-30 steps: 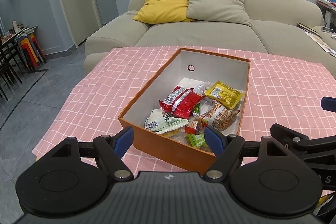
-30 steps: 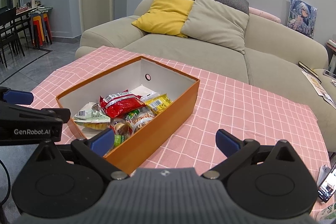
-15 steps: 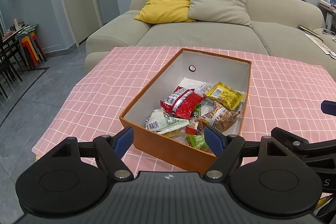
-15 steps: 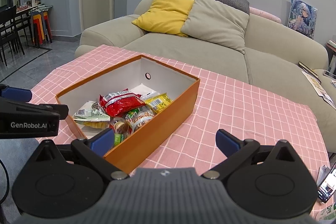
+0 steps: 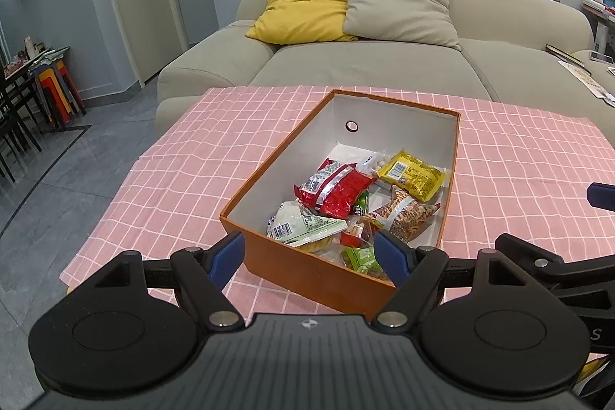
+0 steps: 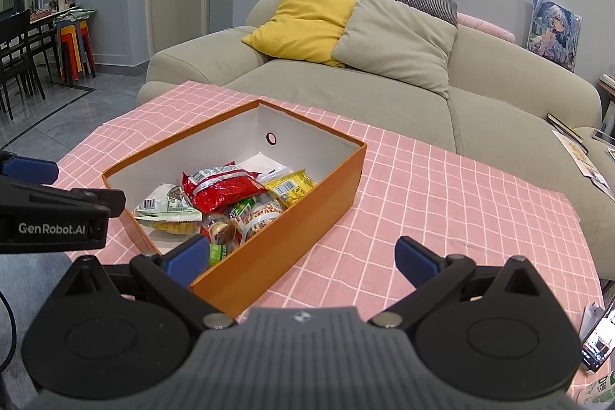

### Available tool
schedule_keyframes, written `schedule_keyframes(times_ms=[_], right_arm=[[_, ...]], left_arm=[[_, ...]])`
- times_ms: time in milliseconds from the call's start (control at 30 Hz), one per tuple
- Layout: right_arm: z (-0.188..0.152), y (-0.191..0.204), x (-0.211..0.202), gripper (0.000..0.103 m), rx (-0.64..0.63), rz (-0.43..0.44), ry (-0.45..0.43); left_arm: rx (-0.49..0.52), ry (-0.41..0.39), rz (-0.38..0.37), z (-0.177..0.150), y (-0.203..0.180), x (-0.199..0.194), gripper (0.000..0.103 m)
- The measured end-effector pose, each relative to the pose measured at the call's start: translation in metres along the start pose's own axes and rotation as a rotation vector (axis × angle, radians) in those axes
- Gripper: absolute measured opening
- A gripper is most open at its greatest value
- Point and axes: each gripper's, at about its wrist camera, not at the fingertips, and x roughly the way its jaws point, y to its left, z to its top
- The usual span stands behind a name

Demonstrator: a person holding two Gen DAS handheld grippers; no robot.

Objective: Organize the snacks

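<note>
An orange box (image 5: 300, 269) (image 6: 269, 256) with white inner walls stands on the pink checked tablecloth (image 5: 192, 171) (image 6: 442, 202). Inside lie several snack packs: a red bag (image 5: 334, 187) (image 6: 221, 185), a yellow bag (image 5: 411, 173) (image 6: 294, 185), a white-green pack (image 5: 303, 225) (image 6: 165, 204), a patterned pack (image 5: 403, 216) and small green packs (image 5: 361, 258). My left gripper (image 5: 311, 258) hangs open just before the box's near wall, holding nothing. My right gripper (image 6: 301, 258) is open and empty near the box's right corner. The other gripper's fingers (image 6: 30, 170) show at the left edge.
A beige sofa (image 5: 365, 64) with yellow (image 5: 303, 6) and grey cushions stands behind the table. Dark chairs and coloured stools (image 5: 54, 91) are at far left. A phone (image 6: 599, 341) and a green pack (image 6: 599, 389) lie at the table's right front edge.
Both views have drifted only slightly; the box sits a touch lower and nearer in the left wrist view. Both grippers stay open and empty.
</note>
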Motion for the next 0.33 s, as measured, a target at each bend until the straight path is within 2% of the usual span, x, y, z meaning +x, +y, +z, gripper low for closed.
schedule_keyframes(times_ms=[333], right_arm=[[0.0007,-0.0004,-0.0007,0.099,-0.005,0.000,-0.002]], left_arm=[[-0.017,0.000,-0.007,-0.0006,0.0008,-0.0020,0.090]])
